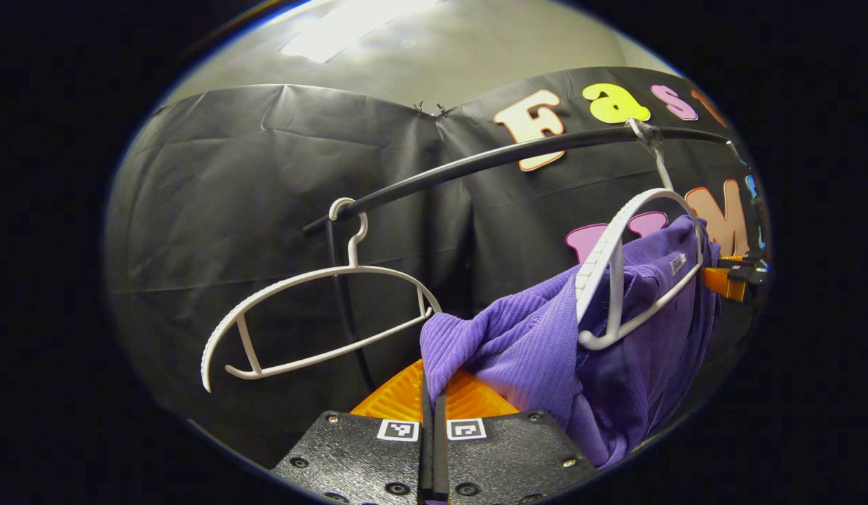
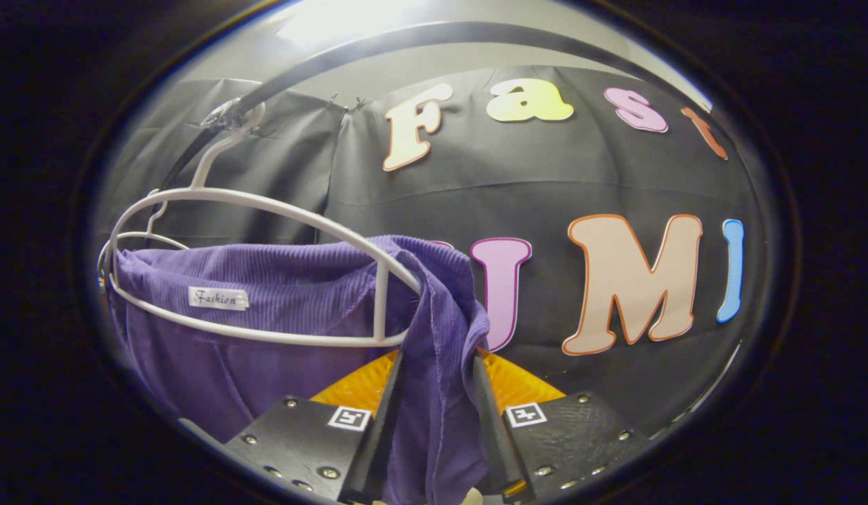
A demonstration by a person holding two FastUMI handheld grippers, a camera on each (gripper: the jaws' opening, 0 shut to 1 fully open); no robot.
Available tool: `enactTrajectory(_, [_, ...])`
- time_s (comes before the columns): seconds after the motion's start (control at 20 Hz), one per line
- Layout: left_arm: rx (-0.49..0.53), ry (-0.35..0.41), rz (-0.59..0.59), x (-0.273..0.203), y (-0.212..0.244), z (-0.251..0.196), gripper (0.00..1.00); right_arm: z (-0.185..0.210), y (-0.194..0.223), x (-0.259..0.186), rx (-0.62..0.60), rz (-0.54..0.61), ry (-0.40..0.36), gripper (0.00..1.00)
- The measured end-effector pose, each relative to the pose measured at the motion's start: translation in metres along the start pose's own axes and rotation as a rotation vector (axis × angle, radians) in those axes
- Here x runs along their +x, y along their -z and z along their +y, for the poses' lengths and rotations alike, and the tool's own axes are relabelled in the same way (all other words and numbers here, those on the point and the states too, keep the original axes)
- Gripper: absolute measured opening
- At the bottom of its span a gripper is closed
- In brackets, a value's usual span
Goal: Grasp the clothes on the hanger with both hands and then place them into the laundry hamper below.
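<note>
Left gripper view: left gripper (image 1: 432,414) at 6 o'clock, fingers pressed together w/ an edge of the purple garment (image 1: 546,344) running down into the seam between them, so it looks pinched. Garment hangs toward 4 o'clock, draped on a white hanger (image 1: 616,280) hooked on the black rail (image 1: 518,154). A 2nd, bare hanger (image 1: 315,315) sits at 9 o'clock on the same rail. At 3 o'clock, part of the other gripper is just beside the cloth.

Right gripper view: right gripper (image 2: 434,421) at 6 o'clock, fingers partly spread w/ a fold of the garment (image 2: 280,294) hanging between them; can't tell if both pads actually press it. Hanger (image 2: 266,210) crosses 9–12 o'clock, cloth still over its lower bar.

Step, as I judge it: two-hand grasp, left side set, right side closing. Next: firm up right pinch, then pull cloth off the hanger and lower it. Hamper's below, so descent likely goes blind. Risk: cloth snags on hanger.
</note>
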State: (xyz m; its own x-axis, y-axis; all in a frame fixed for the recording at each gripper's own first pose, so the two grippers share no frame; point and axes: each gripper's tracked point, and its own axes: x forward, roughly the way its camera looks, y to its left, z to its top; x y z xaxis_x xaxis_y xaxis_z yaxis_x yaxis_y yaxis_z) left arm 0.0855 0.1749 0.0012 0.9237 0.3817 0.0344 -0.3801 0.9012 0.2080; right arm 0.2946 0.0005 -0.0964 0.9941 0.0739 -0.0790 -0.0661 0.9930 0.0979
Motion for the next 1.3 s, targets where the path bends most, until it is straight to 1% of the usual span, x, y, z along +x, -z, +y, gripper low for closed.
enactTrajectory(0.05, [0.0,-0.001,0.0,0.0,0.0,0.001,0.02,0.001,0.002,0.004,0.005,0.008,0.0,0.52])
enactTrajectory(0.1, [-0.001,-0.001,0.0,-0.001,0.0,0.001,0.0,0.0,0.003,0.009,-0.002,0.014,0.011,0.55])
enactTrajectory(0.15, [-0.004,0.0,0.0,-0.001,0.0,0.001,0.02,-0.004,0.006,0.013,-0.019,0.027,0.026,0.55])
enactTrajectory(0.2, [-0.006,0.001,-0.001,-0.001,0.0,0.001,0.0,-0.008,0.01,0.018,-0.04,0.043,0.043,0.55])
enactTrajectory(0.25, [-0.007,0.001,-0.002,0.0,0.0,0.0,0.0,-0.006,0.014,0.023,-0.058,0.054,0.043,0.56])
enactTrajectory(0.35, [-0.005,0.0,-0.003,-0.001,-0.001,0.001,0.0,-0.009,0.014,0.026,-0.103,0.057,0.061,0.34])
enactTrajectory(0.4, [-0.004,-0.002,-0.003,-0.001,-0.001,0.002,0.0,-0.011,0.012,0.024,-0.124,0.059,0.075,0.25])
enactTrajectory(0.45, [-0.005,-0.003,-0.003,0.0,-0.001,0.003,0.0,-0.011,0.011,0.024,-0.133,0.059,0.071,0.12])
enactTrajectory(0.5, [-0.006,-0.006,-0.003,0.0,-0.001,0.003,0.0,-0.01,0.013,0.027,-0.141,0.064,0.069,0.1])
enactTrajectory(0.55, [-0.008,-0.007,-0.007,0.001,-0.002,0.003,0.02,-0.012,0.013,0.026,-0.15,0.068,0.074,0.1])
enactTrajectory(0.65, [-0.007,-0.011,-0.021,0.001,-0.006,0.004,0.0,-0.018,0.007,0.024,-0.162,0.063,0.097,0.1])
enactTrajectory(0.9, [-0.011,-0.014,-0.055,0.01,-0.017,0.009,0.0,-0.035,-0.002,0.022,-0.127,0.043,0.129,0.1])
enactTrajectory(1.0, [0.007,-0.018,-0.07,0.014,-0.02,0.012,0.0,-0.041,-0.006,0.022,-0.123,0.031,0.143,0.1])
enactTrajectory(1.05, [0.015,-0.021,-0.078,0.016,-0.022,0.013,0.02,-0.046,-0.009,0.023,-0.125,0.025,0.152,0.1])
enactTrajectory(1.1, [0.014,-0.023,-0.081,0.018,-0.023,0.015,0.0,-0.048,-0.012,0.024,-0.117,0.018,0.157,0.1])
enactTrajectory(1.25, [-0.007,-0.022,-0.083,0.026,-0.023,0.016,0.0,-0.053,-0.018,0.028,-0.094,0.016,0.152,0.1])
enactTrajectory(1.3, [-0.005,-0.024,-0.082,0.026,-0.021,0.018,0.0,-0.054,-0.019,0.03,-0.098,0.016,0.148,0.15])
